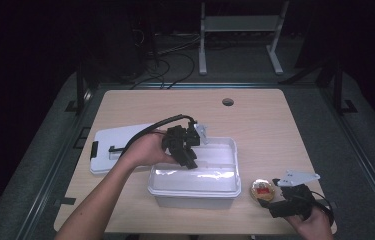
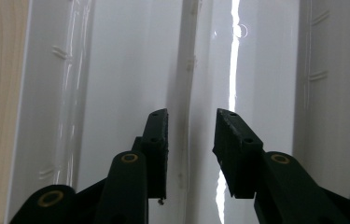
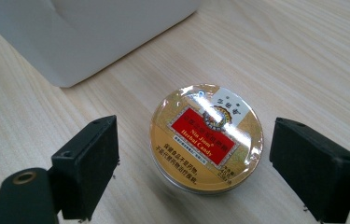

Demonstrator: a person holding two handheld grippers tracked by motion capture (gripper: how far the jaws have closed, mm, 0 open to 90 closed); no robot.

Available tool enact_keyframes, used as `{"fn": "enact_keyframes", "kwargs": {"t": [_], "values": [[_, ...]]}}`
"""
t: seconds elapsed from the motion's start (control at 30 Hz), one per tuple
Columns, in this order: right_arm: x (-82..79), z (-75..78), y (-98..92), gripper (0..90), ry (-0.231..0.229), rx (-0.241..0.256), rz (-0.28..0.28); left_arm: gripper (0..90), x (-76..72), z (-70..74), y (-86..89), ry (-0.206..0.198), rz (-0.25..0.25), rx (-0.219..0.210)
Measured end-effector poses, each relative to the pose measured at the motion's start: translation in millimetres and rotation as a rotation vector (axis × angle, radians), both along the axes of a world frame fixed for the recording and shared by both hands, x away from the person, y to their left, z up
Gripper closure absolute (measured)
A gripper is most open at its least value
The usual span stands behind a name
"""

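Two hand-held grippers are at work over a light wooden table point(image 1: 270, 125). Right gripper point(image 3: 193, 161): jaws spread wide and empty, one on each side of a round gold tin of herbal candy point(image 3: 206, 138), with a clear gap between each jaw and the tin's rim. The tin lies flat on the table with its red label facing up. In the high view the tin point(image 1: 262, 190) sits near the front edge of the table, just beside the front right corner of a white plastic container point(image 1: 195, 189), and the right gripper point(image 1: 273, 199) is close behind it on the person's side.

Left gripper point(image 2: 190, 140): jaws partly open, a moderate gap between them, nothing held. They point down at the glossy white inner surface of the container point(image 2: 116, 70). In the high view the left gripper point(image 1: 187, 155) is over the container's left rear part, tilted downward into the open top. Whether its tips touch the plastic cannot be determined.

A white lid point(image 1: 112, 145) with a black latch lies flat on the table to the left of the container, partly under the person's left hand point(image 1: 145, 150).
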State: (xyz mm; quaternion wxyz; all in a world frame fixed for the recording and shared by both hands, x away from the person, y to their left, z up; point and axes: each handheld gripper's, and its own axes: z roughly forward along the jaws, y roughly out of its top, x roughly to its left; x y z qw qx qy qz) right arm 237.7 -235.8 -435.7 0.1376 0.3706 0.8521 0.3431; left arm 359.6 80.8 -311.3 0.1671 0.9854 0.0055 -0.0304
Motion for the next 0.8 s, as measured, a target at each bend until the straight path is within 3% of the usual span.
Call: {"fn": "enact_keyframes", "kwargs": {"t": [0.17, 0.43, 0.6, 0.8], "values": [[-0.2, 0.7, -1.2, 15.2, -0.006, 0.003, -0.005, 72.0, 2.3, -4.2, -1.9, -0.007, -0.001, 0.026], [-0.7, 1.6, -1.4, 15.2, -0.011, 0.004, -0.005, 82.0, 2.8, -7.9, -5.1, 0.007, -0.012, 0.038], [-1.0, 1.7, -1.7, 15.2, -0.011, 0.005, -0.005, 88.4, 1.0, -8.9, -7.2, -0.006, -0.030, 0.031], [-1.0, 1.7, -1.7, 15.2, -0.012, 0.004, -0.003, 89.1, 1.7, -8.6, -7.1, 0.000, -0.034, 0.033]]}}
